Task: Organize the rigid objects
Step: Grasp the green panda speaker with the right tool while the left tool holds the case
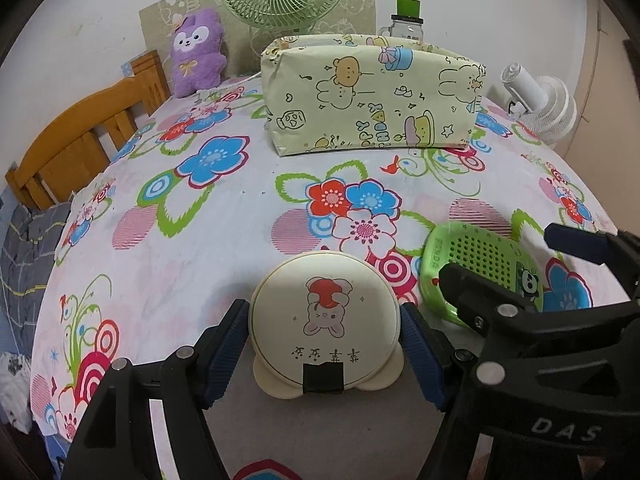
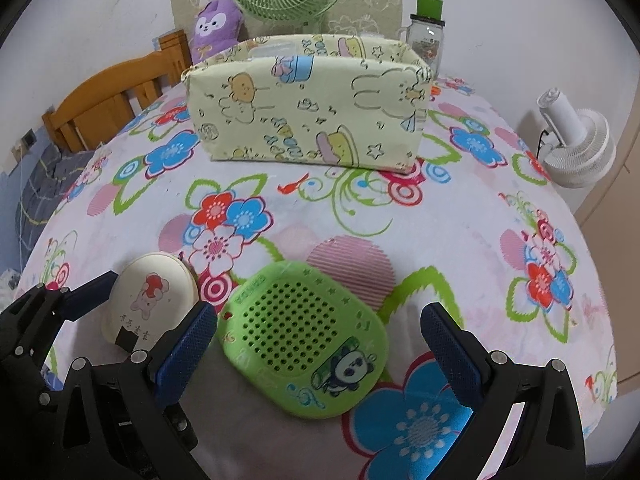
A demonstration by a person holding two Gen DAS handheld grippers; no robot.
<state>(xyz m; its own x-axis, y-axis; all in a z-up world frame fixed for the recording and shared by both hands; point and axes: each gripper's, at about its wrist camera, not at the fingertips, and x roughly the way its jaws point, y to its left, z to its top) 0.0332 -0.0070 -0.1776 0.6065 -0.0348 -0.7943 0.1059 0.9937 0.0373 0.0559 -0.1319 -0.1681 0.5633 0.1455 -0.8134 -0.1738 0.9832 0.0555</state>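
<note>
Between the blue ribbed pads of the left hand-held gripper (image 1: 324,344), at 6 o'clock, sits a smooth cream round case (image 1: 325,330); the pads touch its sides, gripping it, clasp end toward the camera. From the right view, a green perforated case (image 2: 304,340), rounded-square, lies flat on the floral sheet (image 2: 460,240) between the wide-apart pads of the right hand-held gripper (image 2: 316,346), untouched, its panda corner toward 5 o'clock. A fabric box (image 2: 308,120) stands at 12.

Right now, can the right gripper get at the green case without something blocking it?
Probably yes. The green case lies flat on the cloth between the right gripper's open fingers, and nothing covers it. The cream compact sits apart to its left, inside the left gripper.
</note>
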